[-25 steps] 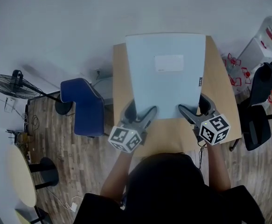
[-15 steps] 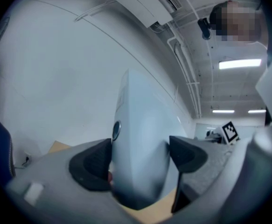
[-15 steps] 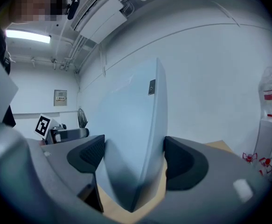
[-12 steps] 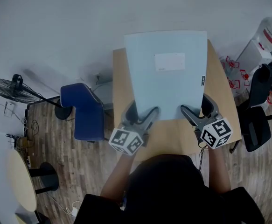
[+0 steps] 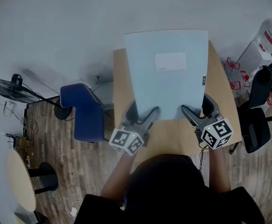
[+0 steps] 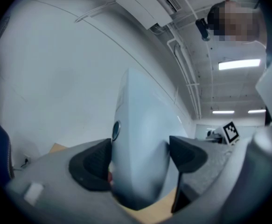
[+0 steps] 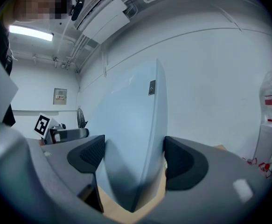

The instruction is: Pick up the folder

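Two grippers hold one pale blue folder (image 5: 166,73), at centre frame in the head view, tilted up over the table (image 5: 173,136). Left gripper (image 5: 142,115): jaws clamped on the folder's near-left edge. Right gripper (image 5: 197,110): jaws clamped on its near-right edge. It is probably light, thin, smooth and bendy, so paired edge grips suit it. Only the gripper views show the covers bulging between the pads; only the head view shows the label (image 5: 170,61).
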`<state>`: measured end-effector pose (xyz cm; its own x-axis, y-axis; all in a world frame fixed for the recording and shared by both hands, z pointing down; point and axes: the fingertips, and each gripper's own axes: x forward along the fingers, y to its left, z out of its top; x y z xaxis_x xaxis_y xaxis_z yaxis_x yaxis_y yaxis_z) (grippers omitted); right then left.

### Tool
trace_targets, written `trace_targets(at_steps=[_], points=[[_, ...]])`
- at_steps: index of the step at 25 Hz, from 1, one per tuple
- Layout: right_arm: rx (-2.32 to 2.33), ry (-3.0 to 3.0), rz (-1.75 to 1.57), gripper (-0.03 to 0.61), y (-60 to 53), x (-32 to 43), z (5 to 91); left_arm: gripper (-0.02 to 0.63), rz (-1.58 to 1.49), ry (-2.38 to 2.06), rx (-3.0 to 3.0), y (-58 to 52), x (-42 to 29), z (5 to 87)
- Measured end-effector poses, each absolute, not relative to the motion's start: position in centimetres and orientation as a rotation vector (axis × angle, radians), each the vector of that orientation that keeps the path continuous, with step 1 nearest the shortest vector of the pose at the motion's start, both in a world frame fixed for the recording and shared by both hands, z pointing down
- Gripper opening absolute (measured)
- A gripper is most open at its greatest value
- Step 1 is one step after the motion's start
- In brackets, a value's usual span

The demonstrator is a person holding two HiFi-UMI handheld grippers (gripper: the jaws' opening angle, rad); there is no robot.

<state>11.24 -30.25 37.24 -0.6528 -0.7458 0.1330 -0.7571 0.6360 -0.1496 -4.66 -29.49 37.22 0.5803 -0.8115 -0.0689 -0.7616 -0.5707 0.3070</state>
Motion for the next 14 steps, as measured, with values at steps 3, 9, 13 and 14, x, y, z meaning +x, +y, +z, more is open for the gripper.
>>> trace_targets(at_steps=[3, 9, 13, 14], points=[[1.279, -2.783, 0.301, 0.403, -31.06, 10.5, 37.21, 0.39, -0.296, -1.307, 2.568, -30.29, -5.42, 37.18], [1.278, -2.787, 0.277, 0.402, -31.31, 10.52, 37.42, 0.39, -0.299, -1.301, 2.568, -30.61, -5.38, 37.45], [1.29, -2.778, 0.293, 0.402, -31.34, 10.6, 37.35, 0.39, -0.304, -1.296, 2.565, -30.69, -5.3, 37.52], [1.295, -2.775, 0.3, 0.402, -31.36, 10.62, 37.33, 0.39, -0.304, -1.296, 2.565, -30.72, -5.28, 37.52]])
